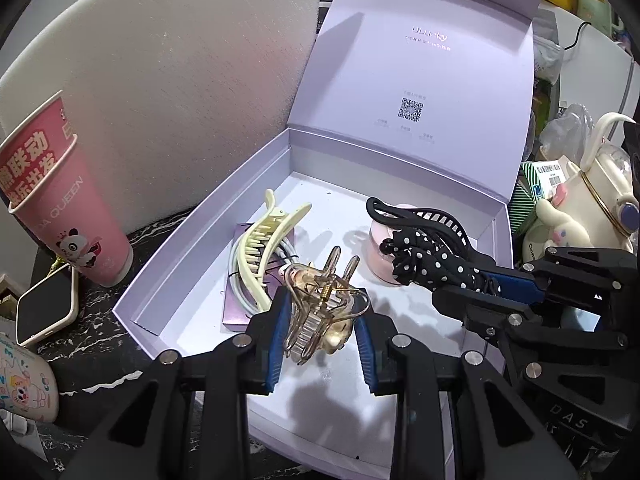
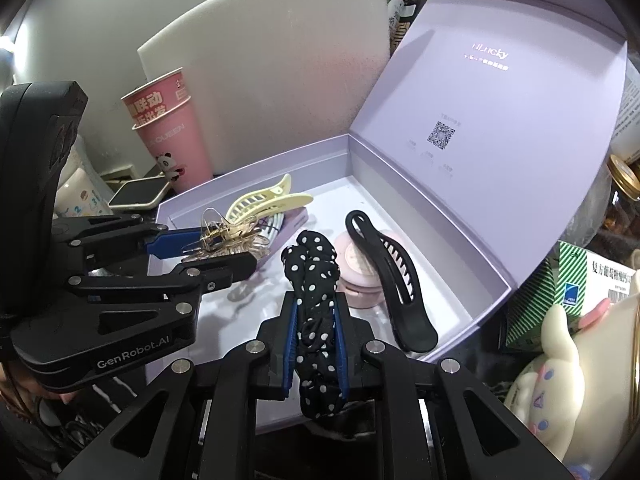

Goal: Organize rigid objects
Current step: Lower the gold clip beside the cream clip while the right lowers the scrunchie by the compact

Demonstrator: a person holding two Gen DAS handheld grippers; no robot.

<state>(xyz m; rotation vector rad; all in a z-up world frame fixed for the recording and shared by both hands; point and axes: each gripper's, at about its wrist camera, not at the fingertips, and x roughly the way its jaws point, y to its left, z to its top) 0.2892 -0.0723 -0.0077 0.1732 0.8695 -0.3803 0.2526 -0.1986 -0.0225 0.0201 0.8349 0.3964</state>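
Hair accessories hang over the open lilac cardboard box: my left gripper clamps a clear amber claw clip near its front edge; my right gripper pinches a black polka-dot bow clip, long axis pointing toward the rear wall.

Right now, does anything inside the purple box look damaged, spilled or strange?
Nothing stands out. The purple box holds a cream hair clip; the clear claw clip and polka-dot clip sit intact in the grippers.
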